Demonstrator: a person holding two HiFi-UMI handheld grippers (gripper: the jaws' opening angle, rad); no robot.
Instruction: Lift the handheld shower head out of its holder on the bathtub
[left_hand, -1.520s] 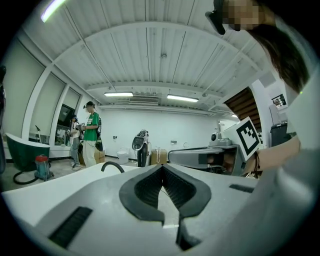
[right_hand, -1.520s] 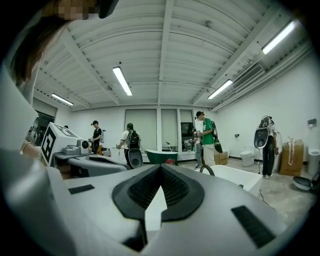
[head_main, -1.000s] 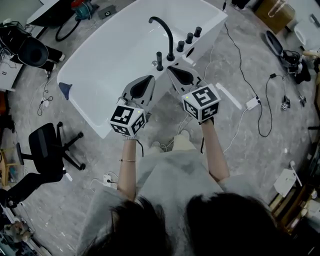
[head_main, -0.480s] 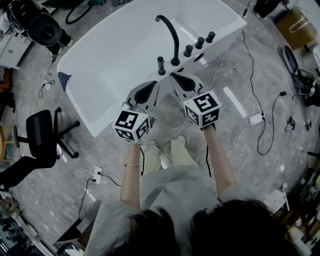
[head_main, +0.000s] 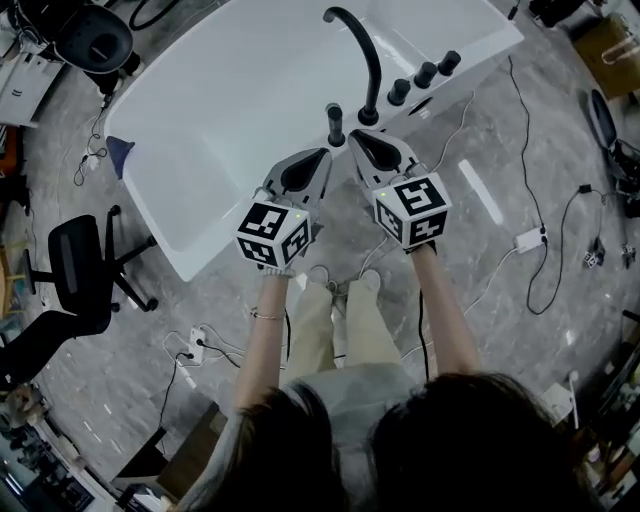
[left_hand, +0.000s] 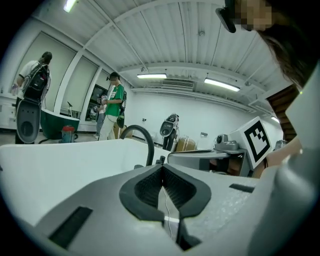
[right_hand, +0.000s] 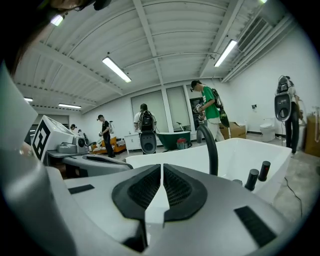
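The black handheld shower head (head_main: 335, 123) stands upright in its holder on the rim of the white bathtub (head_main: 190, 240), just left of the curved black faucet (head_main: 362, 55). My left gripper (head_main: 324, 154) is shut and empty, its tips just below the shower head. My right gripper (head_main: 354, 134) is shut and empty too, its tips close beside the shower head's right side and apart from it. In the left gripper view the shut jaws (left_hand: 161, 166) point at the faucet (left_hand: 144, 139). In the right gripper view the shut jaws (right_hand: 161, 167) hide the shower head.
Three black knobs (head_main: 424, 75) sit on the tub rim right of the faucet. A black office chair (head_main: 85, 285) stands left of the tub. Cables and a power strip (head_main: 527, 238) lie on the floor at right. People stand far behind the tub (left_hand: 111, 107).
Both grippers have come down and forward to the tub rim, side by side, and their tips now flank the shower head. Both stayed shut.
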